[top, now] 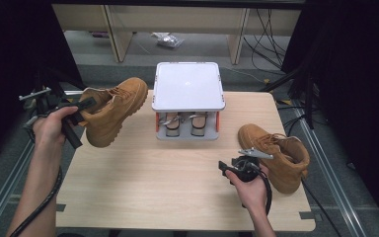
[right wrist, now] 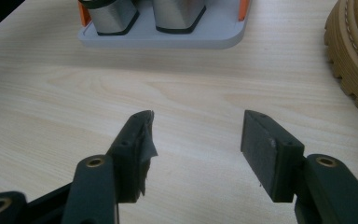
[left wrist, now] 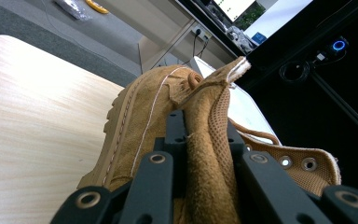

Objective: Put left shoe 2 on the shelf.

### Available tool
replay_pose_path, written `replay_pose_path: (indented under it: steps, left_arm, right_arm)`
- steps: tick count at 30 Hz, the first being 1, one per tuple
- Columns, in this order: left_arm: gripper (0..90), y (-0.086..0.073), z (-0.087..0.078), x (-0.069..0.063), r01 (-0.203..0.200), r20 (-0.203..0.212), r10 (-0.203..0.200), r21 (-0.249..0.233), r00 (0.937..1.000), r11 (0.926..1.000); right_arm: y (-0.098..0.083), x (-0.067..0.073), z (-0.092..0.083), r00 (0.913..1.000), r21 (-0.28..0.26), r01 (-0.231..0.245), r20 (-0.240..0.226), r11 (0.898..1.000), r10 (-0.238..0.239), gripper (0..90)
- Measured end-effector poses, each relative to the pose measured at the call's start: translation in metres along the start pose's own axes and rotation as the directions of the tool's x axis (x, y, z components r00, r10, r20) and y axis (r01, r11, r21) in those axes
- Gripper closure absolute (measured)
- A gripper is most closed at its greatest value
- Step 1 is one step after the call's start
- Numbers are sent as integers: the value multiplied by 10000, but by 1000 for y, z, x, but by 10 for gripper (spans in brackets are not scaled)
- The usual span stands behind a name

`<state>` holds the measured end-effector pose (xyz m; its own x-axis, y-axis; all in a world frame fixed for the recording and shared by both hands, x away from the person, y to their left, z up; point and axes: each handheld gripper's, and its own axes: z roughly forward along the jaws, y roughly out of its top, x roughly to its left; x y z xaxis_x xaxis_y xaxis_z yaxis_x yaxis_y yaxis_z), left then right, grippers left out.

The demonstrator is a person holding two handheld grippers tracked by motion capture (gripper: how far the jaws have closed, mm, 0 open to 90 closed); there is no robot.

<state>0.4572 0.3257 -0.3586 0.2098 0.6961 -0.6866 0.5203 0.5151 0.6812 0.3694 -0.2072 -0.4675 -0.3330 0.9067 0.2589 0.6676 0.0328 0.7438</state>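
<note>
While cables litter the floor (top: 276,44), wooden table (top: 177,173) gleams.

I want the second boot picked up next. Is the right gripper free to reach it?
Probably yes: the right gripper is open and empty, and the boot on the table lies right beside it with nothing between.

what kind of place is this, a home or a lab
Most likely a lab or test room: a bare wooden table ringed by black curtains, loose cables on the floor, and a small rack as a prop.
</note>
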Motion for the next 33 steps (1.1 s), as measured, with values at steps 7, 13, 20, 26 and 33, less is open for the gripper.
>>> replay_pose_path:
  steps: [7, 13, 20, 26, 33]
  left_arm:
    - [791, 4, 3, -2, 29, -14, -29, -98, 10000, 9999]
    - [791, 7, 5, -6, 332, 83, -330, -174, 9994, 9993]
    - [789, 13, 7, -10, 151, 79, -149, -275, 9999, 9995]
    - [788, 18, 9, -13, 246, 125, -243, -302, 9996, 9992]
    - [787, 23, 13, -17, 239, 126, -234, -383, 9996, 9990]
  right_arm:
    - [0, 0, 0, 10000, 61, -83, 37, 9999, 83, 446]
    - [0, 0, 0, 9999, 59, -86, 53, 9999, 86, 446]
    - [-1, 0, 0, 9999, 62, -101, 54, 9999, 101, 446]
    - [0, -1, 0, 9999, 57, -78, 92, 10000, 78, 446]
    - [-1, -2, 0, 9999, 48, -107, 95, 9999, 106, 445]
